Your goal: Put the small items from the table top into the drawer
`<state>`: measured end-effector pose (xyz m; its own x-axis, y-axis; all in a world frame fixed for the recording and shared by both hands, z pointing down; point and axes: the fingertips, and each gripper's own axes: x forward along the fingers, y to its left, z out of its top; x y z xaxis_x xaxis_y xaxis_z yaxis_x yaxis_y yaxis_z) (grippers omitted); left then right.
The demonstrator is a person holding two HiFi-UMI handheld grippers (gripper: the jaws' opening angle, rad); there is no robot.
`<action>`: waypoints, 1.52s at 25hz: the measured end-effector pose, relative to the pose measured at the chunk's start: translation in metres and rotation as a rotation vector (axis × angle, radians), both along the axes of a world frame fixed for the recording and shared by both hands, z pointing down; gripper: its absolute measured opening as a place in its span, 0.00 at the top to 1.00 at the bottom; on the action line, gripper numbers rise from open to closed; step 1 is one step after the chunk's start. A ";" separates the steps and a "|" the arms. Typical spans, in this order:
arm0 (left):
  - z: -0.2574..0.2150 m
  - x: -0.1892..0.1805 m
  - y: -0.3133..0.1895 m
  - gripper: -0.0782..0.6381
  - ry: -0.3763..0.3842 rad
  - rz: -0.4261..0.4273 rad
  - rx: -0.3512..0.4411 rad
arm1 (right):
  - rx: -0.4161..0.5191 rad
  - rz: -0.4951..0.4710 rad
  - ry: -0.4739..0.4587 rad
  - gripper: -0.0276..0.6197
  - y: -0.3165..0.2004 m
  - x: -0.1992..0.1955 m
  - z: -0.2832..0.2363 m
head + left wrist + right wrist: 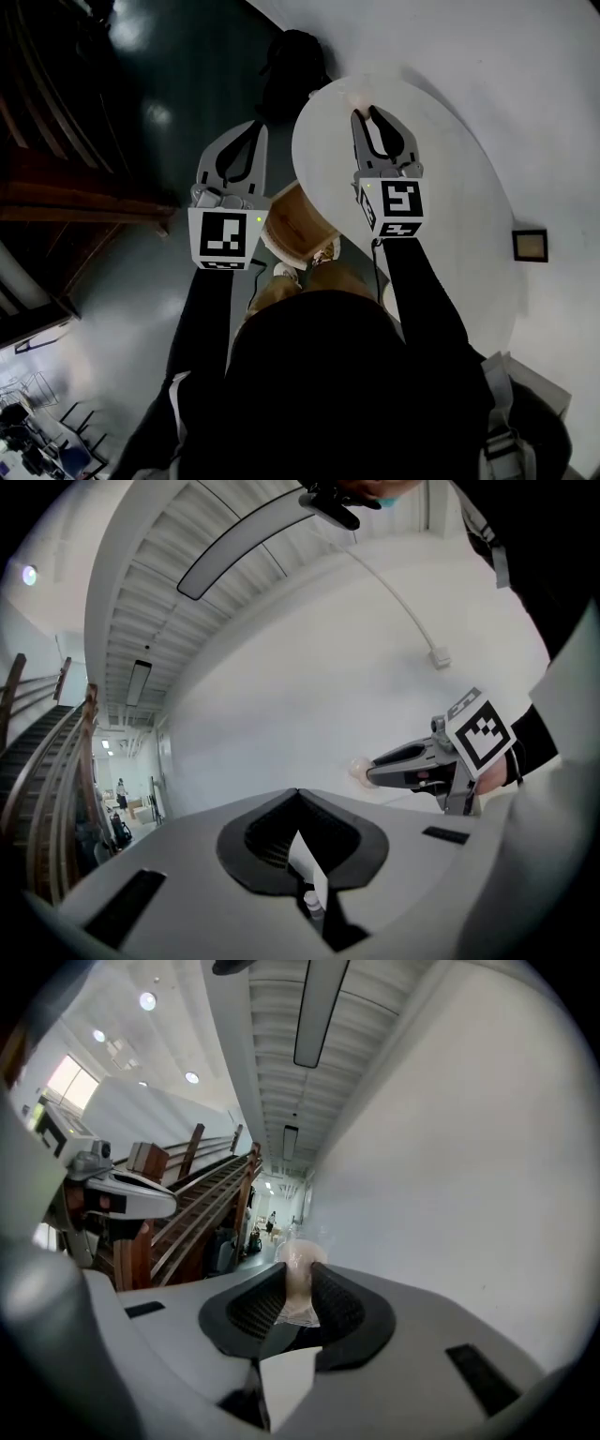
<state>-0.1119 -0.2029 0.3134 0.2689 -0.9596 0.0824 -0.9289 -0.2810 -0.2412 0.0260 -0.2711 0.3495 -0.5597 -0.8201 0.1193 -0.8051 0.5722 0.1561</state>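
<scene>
My right gripper [364, 111] is shut on a small pale round item in clear wrap [360, 93], held over the round white table top [450, 187]. The right gripper view has the item [300, 1258] squeezed between the dark pads [333, 1302], with wrap trailing down behind it. To the left my left gripper [255, 127] is raised beside the table's edge, its tips together and nothing in them. In the left gripper view its jaws [298, 797] meet on nothing, and the right gripper [373, 771] shows with the item [357, 769] at its tip.
A light wooden drawer box [298, 220] shows under the table's near edge, with the person's shoes [286, 274] beside it. A black bag [292, 61] lies on the dark floor beyond. A wooden stair [56, 183] runs at left. A small frame [530, 246] sits at right.
</scene>
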 end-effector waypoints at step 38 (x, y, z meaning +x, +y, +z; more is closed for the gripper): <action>-0.013 -0.028 0.092 0.87 0.028 0.045 0.055 | -0.089 -0.126 0.060 0.78 0.101 -0.078 0.046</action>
<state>-0.1402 -0.1105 0.3005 0.3137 -0.9493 0.0222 -0.9222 -0.3101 -0.2312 -0.0524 -0.1697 0.3958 -0.6468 -0.7287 0.2249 -0.7172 0.6815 0.1455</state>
